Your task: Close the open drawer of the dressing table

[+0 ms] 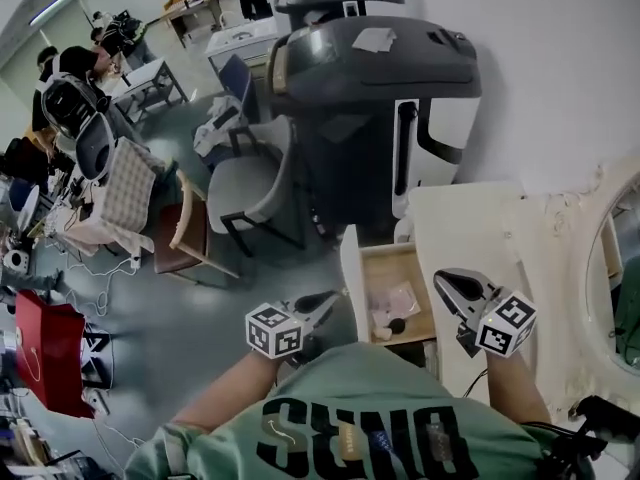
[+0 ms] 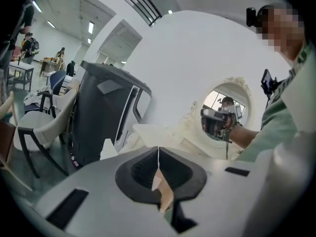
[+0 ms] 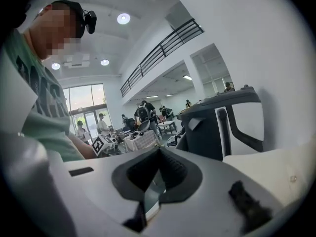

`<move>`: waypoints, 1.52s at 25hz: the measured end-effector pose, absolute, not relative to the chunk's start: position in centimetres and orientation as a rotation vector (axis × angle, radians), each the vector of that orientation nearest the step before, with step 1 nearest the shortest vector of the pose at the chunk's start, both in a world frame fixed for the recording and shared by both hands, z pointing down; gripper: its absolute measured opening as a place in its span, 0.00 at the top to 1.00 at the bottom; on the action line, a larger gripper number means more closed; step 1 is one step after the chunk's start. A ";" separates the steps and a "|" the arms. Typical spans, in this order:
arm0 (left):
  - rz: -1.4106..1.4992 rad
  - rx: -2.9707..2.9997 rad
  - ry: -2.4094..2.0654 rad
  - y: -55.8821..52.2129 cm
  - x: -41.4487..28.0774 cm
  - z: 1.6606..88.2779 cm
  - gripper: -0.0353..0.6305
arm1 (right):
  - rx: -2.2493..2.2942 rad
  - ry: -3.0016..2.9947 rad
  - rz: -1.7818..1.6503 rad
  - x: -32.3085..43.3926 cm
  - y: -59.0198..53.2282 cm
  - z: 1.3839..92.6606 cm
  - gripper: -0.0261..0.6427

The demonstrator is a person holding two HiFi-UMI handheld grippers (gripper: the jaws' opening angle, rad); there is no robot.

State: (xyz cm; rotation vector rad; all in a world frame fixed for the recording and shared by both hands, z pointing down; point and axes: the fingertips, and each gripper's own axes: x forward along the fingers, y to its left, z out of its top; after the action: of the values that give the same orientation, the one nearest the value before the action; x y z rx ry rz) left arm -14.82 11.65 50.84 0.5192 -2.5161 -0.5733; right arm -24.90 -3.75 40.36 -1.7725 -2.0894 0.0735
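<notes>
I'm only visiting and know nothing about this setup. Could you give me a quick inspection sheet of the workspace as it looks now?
Surface: white dressing table, visible top bare.
Job's things: drawer pulled open, small packet inside.
Clutter: chairs and a big grey machine beside the table.
Grippers: left gripper and right gripper both shut and empty, one either side of the drawer.
Cables: loose wires on the floor, far left.
Surroundings: people at desks, oval mirror on the table.
</notes>
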 end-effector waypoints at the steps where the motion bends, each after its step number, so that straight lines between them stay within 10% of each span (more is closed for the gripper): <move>1: -0.544 0.512 -2.496 12.0 -14.9 51.9 0.93 | -1.760 -2.085 0.081 -24.8 -3.6 41.0 0.94; 16: 0.270 0.601 -2.050 13.7 -15.4 73.3 0.65 | -1.611 -2.047 -0.013 -23.8 -4.3 46.4 0.94; 38: 0.696 0.834 -1.951 12.0 -18.1 80.7 0.69 | -1.515 -2.001 -0.037 -24.2 -6.2 51.5 0.94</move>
State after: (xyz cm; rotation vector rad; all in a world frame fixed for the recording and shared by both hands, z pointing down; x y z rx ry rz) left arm -18.08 11.99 80.72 0.8342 -1.9511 0.6956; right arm -24.17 -6.23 51.46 -1.5147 -2.0007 -0.0373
